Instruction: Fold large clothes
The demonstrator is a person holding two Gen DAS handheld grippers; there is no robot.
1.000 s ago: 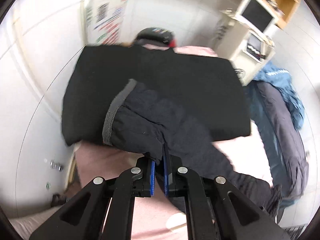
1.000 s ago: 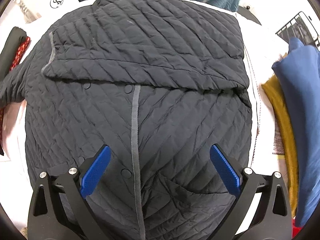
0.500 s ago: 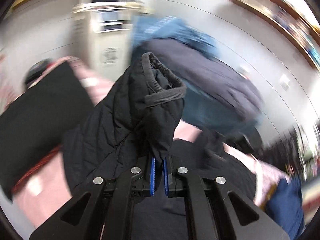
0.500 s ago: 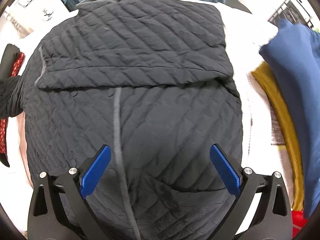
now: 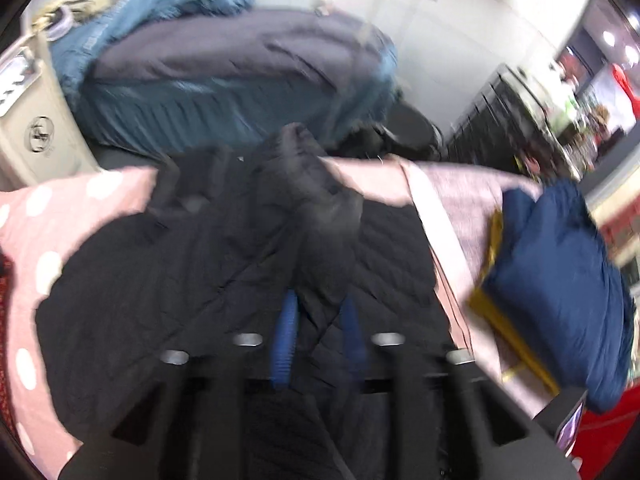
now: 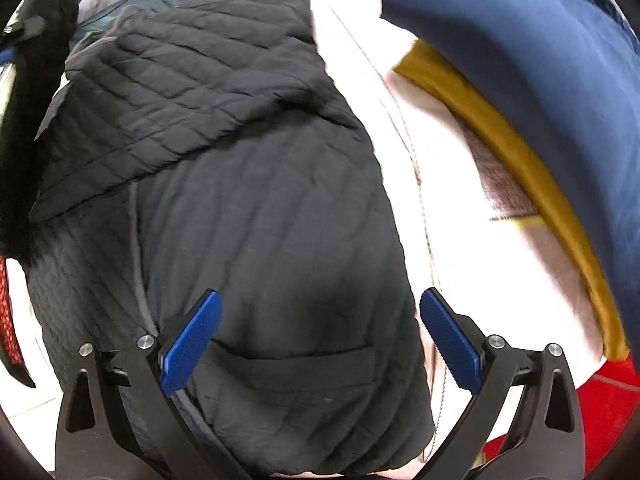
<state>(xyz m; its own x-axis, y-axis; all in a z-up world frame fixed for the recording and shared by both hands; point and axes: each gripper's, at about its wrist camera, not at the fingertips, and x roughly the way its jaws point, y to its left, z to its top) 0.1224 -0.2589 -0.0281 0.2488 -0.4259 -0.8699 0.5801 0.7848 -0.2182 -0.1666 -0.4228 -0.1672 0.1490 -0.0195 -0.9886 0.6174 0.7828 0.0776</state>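
Note:
A black quilted jacket lies spread on the pale pink bed cover, one sleeve folded across its chest. My right gripper is open and empty, its blue pads low over the jacket's hem and pocket. In the blurred left wrist view the jacket lies below my left gripper. Its blue pads stand a little apart, with the other sleeve lying between and beyond them over the jacket's body. The blur hides whether the pads still touch the sleeve.
A folded navy garment on a mustard one lies at the right of the bed. Blue and grey coats are heaped at the far side. A pink polka-dot pillow is at the left, a beige cabinet behind it.
My left gripper has swung the sleeve over the jacket's body and its pads have parted. My right gripper has drifted down toward the hem and stayed open.

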